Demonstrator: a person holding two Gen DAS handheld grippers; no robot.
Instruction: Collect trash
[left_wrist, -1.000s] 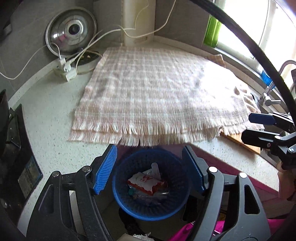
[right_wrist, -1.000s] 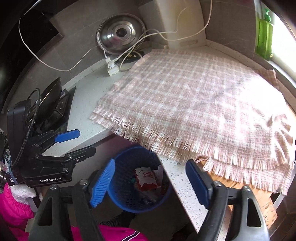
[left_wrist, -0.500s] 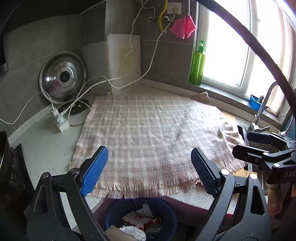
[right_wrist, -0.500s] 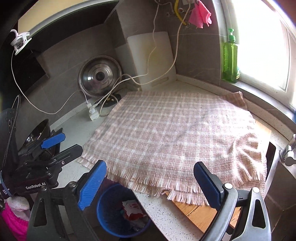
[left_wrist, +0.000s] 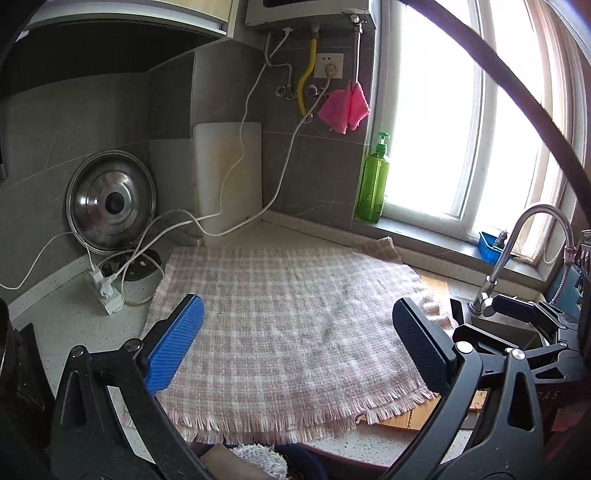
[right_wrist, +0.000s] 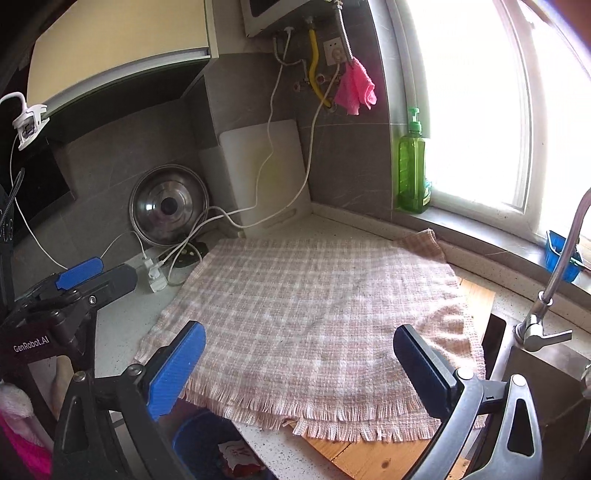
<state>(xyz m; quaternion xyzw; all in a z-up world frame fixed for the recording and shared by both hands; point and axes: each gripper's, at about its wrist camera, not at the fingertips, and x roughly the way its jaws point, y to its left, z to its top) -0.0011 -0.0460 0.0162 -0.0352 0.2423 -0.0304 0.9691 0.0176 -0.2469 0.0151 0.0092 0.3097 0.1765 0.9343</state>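
Left wrist view: left gripper (left_wrist: 295, 350), jaws spread wide with nothing between them, hovers over a pink checked cloth (left_wrist: 288, 317) on the counter (left_wrist: 59, 314). Right wrist view: right gripper (right_wrist: 295, 362), jaws opening and empty. At the bottom edge, left of centre, a blue trash bin (right_wrist: 199, 432) holds a red-and-white wrapper (right_wrist: 236, 454).

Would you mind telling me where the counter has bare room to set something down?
The bare speckled counter between the power strip and the checked cloth's left edge is free, as is the cloth's flat top. The back corner is crowded: pot lid, white cords, cutting board.
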